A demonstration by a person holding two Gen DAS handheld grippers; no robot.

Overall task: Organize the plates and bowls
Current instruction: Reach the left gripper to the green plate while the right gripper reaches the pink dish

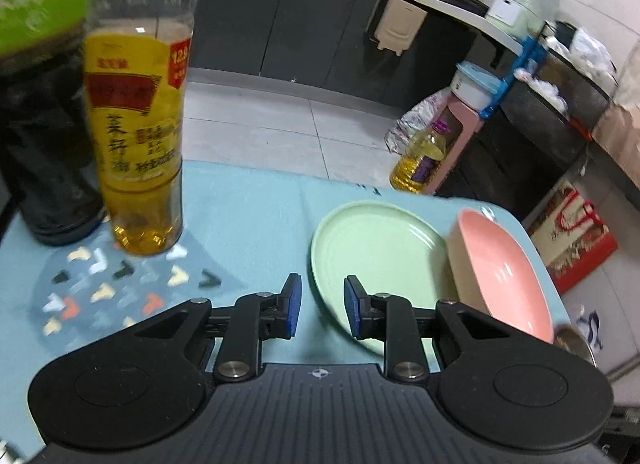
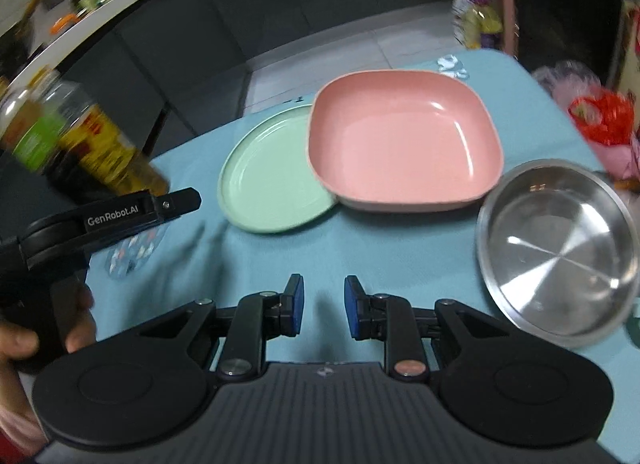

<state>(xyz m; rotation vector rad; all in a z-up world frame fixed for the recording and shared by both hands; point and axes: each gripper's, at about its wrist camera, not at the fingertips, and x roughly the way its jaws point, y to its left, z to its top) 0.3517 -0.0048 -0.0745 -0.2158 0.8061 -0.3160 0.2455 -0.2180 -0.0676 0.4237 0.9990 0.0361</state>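
Note:
A pale green round plate [image 1: 372, 248] lies on the teal tablecloth [image 1: 256, 216]. A pink square bowl [image 1: 500, 260] rests with one edge over the plate's right side. My left gripper [image 1: 322, 304] is open, its blue pads apart over the plate's near left rim and pressing on nothing. In the right wrist view the pink bowl [image 2: 404, 144] overlaps the green plate [image 2: 268, 188], and a steel bowl [image 2: 560, 248] sits at the right. My right gripper [image 2: 322, 304] is open over bare cloth, empty. The left gripper [image 2: 192, 198] shows side-on just left of the plate, held by a hand [image 2: 76, 328].
Two bottles stand at the table's left: a yellow-labelled one with amber liquid [image 1: 140, 120] and a dark one with a green label [image 1: 36, 104]. A patterned mat [image 1: 120, 288] lies under them. Beyond the table's far edge there are floor, dark cabinets and an oil bottle [image 1: 420, 160].

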